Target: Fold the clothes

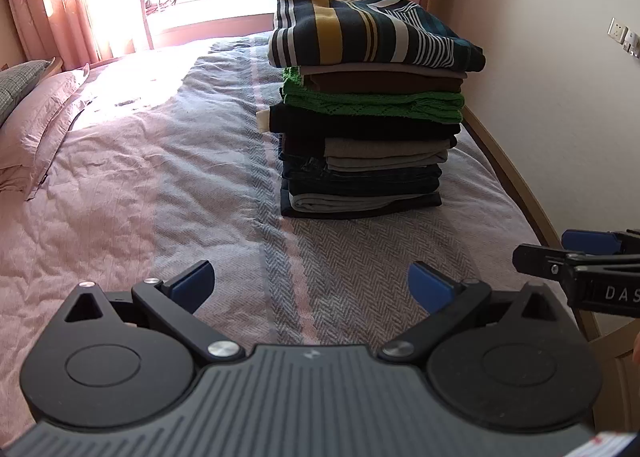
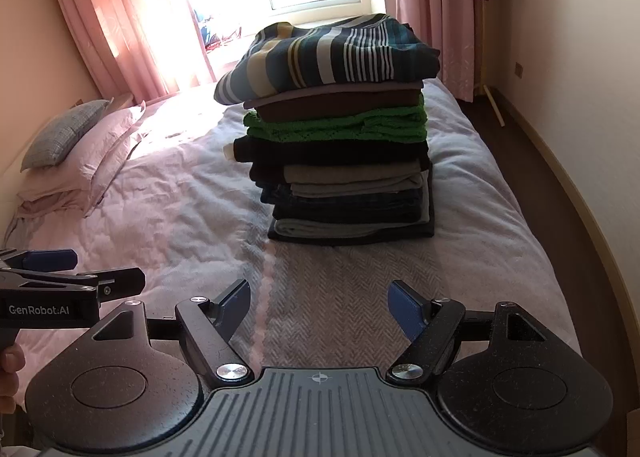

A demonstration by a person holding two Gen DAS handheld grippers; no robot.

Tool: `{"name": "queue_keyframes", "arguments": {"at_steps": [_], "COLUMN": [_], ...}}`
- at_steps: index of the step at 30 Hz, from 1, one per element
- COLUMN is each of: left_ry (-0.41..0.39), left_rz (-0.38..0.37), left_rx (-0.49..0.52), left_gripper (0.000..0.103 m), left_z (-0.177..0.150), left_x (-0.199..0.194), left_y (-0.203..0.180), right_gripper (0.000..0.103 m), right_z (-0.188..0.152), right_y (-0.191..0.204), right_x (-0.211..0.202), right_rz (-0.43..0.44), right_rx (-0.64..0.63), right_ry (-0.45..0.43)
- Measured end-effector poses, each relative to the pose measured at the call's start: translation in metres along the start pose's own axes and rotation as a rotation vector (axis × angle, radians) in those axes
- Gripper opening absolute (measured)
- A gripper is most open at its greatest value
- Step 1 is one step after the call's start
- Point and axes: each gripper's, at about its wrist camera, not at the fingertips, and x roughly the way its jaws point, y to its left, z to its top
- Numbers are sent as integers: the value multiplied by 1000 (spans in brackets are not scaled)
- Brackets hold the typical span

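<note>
Left gripper (image 1: 310, 283): nearest the left wrist camera; blue-padded fingers (image 1: 430, 291) spread wide, nothing between them, held above the bedspread.
Right gripper (image 2: 318, 307): fingers likewise spread wide and empty; it shows side-on at the right edge of the left wrist view, just beside the left gripper.
Hand (image 2: 10, 367): part of one visible at the left edge of the right wrist view, on the left gripper's handle.
Stack of folded clothes (image 1: 370, 129): upright on the bed, straight ahead of both grippers and well apart from them.
Striped sweater (image 1: 372, 31): top of the stack, overhanging the layers below.
Green knit (image 1: 372, 103): upper part of the stack, below a brown garment.
Bedspread (image 1: 160, 185): pale pink and grey, wrinkled.
Pillows (image 2: 80, 153): at the left, by the pink curtains (image 2: 120, 13).
</note>
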Motion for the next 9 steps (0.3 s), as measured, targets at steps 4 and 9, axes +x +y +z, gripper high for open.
{"name": "queue_keyframes", "arguments": {"at_steps": [4, 9], "left_ry": [-1, -10], "left_rz": [-1, -8], "left_rx": [1, 10], "left_gripper": [102, 102], "left_z": [0, -2], "left_x": [0, 0], "left_y": [0, -2], "right_gripper": [73, 73], "right_z": [0, -2], "right_y": [-1, 1], "right_x": [1, 0], "right_rz": [-3, -11], "right_rx": [-2, -3], "right_ry": [2, -2]}}
